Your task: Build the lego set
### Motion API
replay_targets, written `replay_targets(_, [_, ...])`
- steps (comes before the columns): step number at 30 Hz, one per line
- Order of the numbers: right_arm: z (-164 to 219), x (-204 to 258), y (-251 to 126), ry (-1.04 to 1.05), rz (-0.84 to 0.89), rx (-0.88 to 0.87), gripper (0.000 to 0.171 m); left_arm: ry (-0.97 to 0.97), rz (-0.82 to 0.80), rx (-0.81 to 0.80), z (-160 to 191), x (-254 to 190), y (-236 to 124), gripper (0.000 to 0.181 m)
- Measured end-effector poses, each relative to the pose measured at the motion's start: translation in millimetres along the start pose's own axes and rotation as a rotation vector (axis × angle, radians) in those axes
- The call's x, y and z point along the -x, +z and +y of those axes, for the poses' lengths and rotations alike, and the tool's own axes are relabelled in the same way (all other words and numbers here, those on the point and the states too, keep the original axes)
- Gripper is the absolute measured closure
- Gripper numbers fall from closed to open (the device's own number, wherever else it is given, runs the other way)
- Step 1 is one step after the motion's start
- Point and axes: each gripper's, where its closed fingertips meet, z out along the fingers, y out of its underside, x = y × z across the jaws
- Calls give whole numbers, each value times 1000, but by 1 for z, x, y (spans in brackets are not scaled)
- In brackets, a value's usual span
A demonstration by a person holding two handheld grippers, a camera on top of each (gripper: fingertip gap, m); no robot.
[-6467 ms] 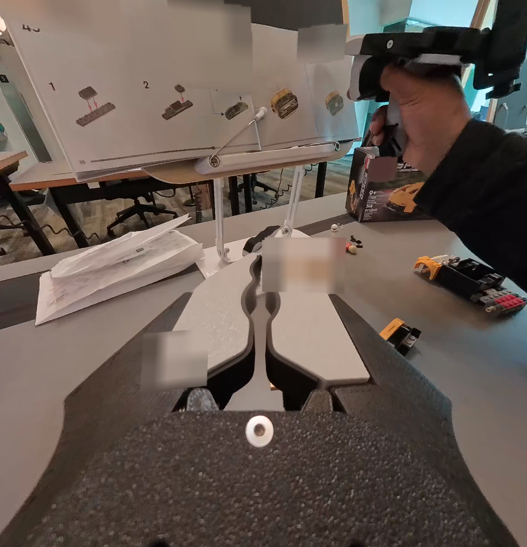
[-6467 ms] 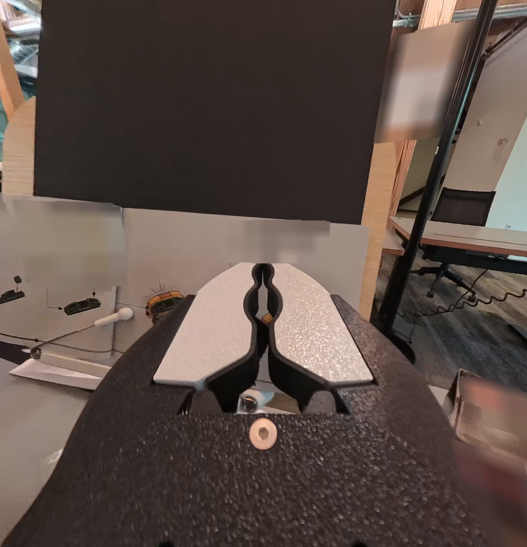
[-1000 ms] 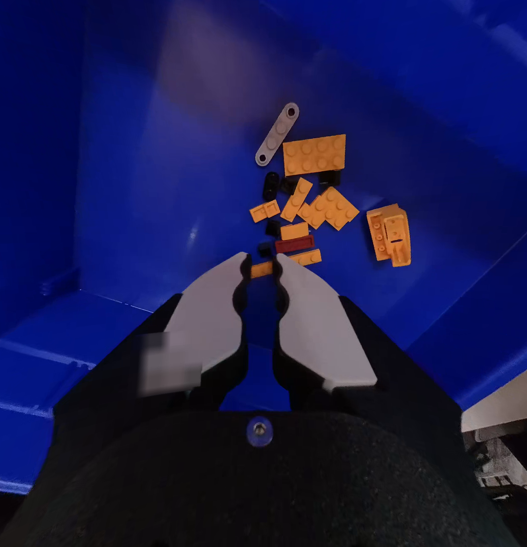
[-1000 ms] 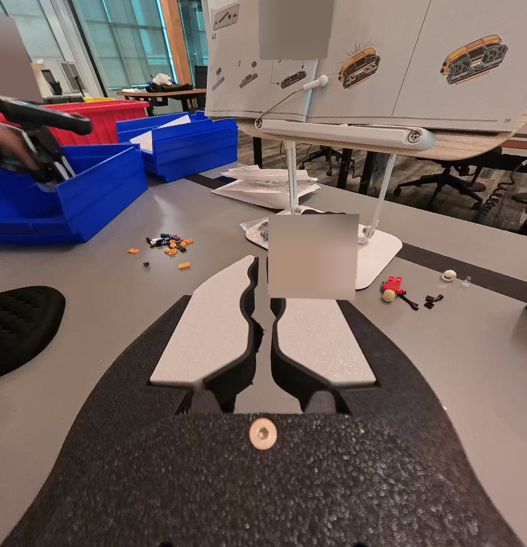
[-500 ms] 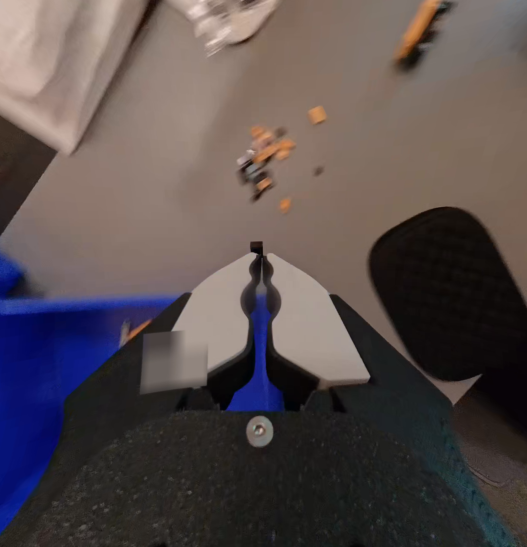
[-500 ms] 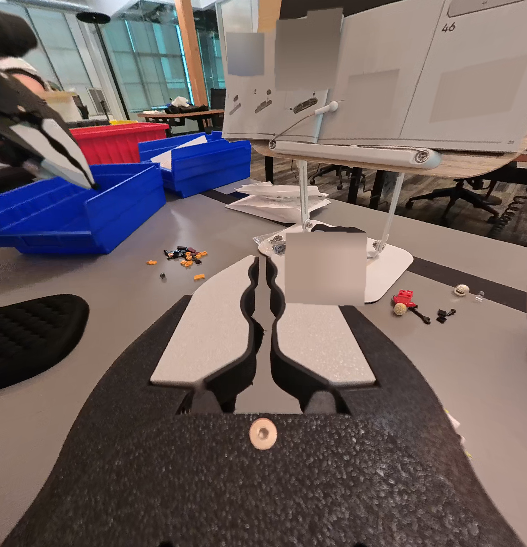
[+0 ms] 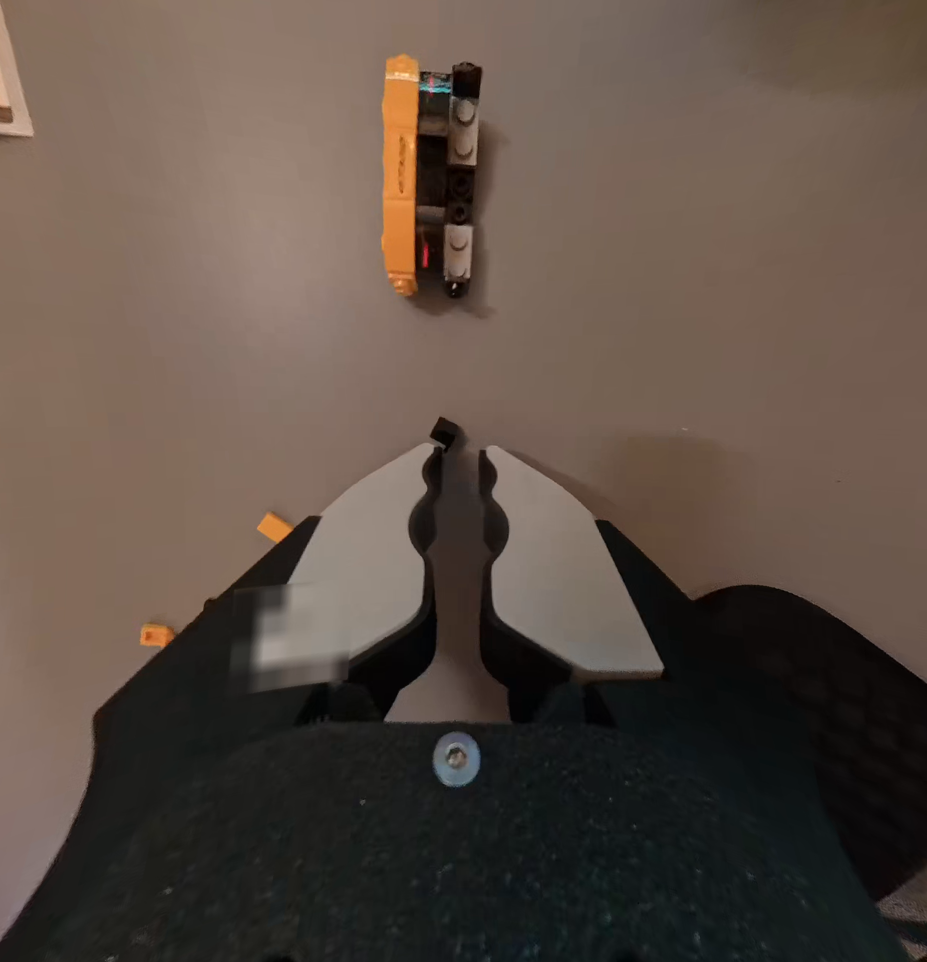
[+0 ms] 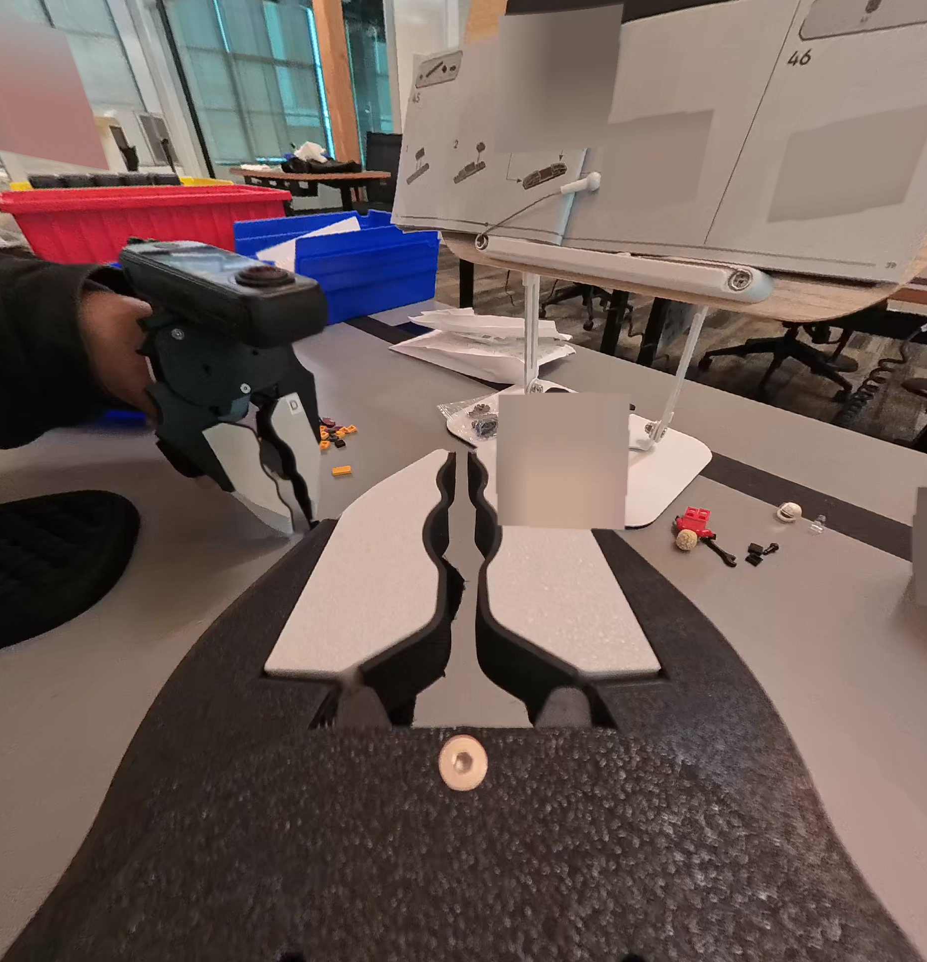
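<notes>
A long, partly built lego model [image 7: 431, 177] is seen lying on the grey table [image 7: 190, 312], with an orange strip along one side and black and light grey bricks along the other. The model is taken as the landmark. Well below it in the left wrist view, the left gripper [image 7: 460, 448] is held over the table with its jaws a little apart. A small black brick [image 7: 444, 432] is seen at the tip of the left finger [image 7: 378, 546]; the right finger is clear of it, and whether the brick hangs on the tip or lies on the table cannot be told. Two small orange pieces [image 7: 273, 526] [image 7: 155, 635] lie farther from the model, beside the gripper's left edge.

In the right wrist view the model itself is not shown. The right gripper [image 8: 461, 454] is held low over the table with a narrow gap between its jaws and nothing between them. A scatter of small orange and dark pieces [image 8: 337, 434] is seen beyond the left gripper [image 8: 301, 523], and one orange plate [image 8: 341, 471] lies nearer. An instruction booklet [image 8: 711, 156] is propped on a white stand [image 8: 669, 458]. Blue bins [image 8: 362, 260] and a red bin [image 8: 138, 218] are set at the back. A red piece [image 8: 695, 520] lies to the right.
</notes>
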Motion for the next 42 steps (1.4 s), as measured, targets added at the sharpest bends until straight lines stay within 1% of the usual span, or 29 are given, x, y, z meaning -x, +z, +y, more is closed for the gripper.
replay_targets(3, [2, -2, 0, 12, -3, 6, 167, -39, -23, -58, 5, 1, -13, 160])
replay_targets(5, [1, -3, -1, 16, -2, 3, 167, -61, -57, -118, 10, 0, -34, 158])
replay_targets(6, [1, -3, -1, 17, 0, 2, 167, -71, -96, -148, 15, 3, -50, 158])
replay_targets(8, [0, -4, -2, 18, 2, -2, 167, -127, -214, -235, 32, 17, -99, 160])
replay_targets(10, [-1, -3, -2, 21, -3, -6, 167, -266, -358, -320, 66, 44, -160, 164])
replay_targets(12, [-2, -1, -2, 22, -11, -10, 167, -423, -496, -345, 118, 73, -211, 163])
replay_targets(13, [-3, -1, -2, 20, -12, -10, 167, -502, -529, -336, 146, 84, -227, 159])
replay_targets(14, [-3, -1, -2, 17, -9, -10, 167, -583, -543, -311, 175, 94, -235, 156])
replay_targets(16, [-3, -4, -2, 10, 10, -10, 167, -730, -552, -218, 236, 111, -233, 154])
replay_targets(18, [0, -14, -3, 9, 68, 8, 166, -847, -497, -116, 287, 118, -211, 154])
replay_targets(20, [3, -32, -7, 6, 177, 28, 167, -920, -449, -34, 323, 121, -187, 155])
replay_targets(22, [8, -53, -12, -7, 299, 53, 169, -962, -413, 28, 345, 122, -168, 156])
replay_targets(24, [10, -70, -19, 3, 397, 49, 171, -980, -385, 56, 354, 123, -157, 156])
replay_targets(27, [13, -87, -26, 13, 481, 37, 171, -971, -362, 79, 357, 126, -149, 157])
replay_targets(32, [9, -96, -33, 20, 533, 12, 171, -950, -327, 151, 361, 124, -136, 159])
replay_targets(34, [8, -99, -36, 28, 543, 7, 171, -949, -323, 154, 360, 126, -133, 162])
replay_targets(36, [6, -102, -41, 33, 559, 1, 171, -944, -329, 160, 359, 128, -131, 173])
replay_targets(37, [5, -104, -44, 37, 567, -4, 171, -939, -336, 166, 359, 129, -130, 173])
replay_targets(39, [3, -109, -52, 46, 593, -14, 170, -921, -371, 181, 357, 128, -138, 173])
replay_targets(40, [3, -113, -58, 48, 611, -19, 170, -901, -412, 168, 351, 128, -148, 173])
replay_targets(42, [2, -121, -72, 55, 652, -30, 170, -836, -478, 74, 317, 125, -173, 172])
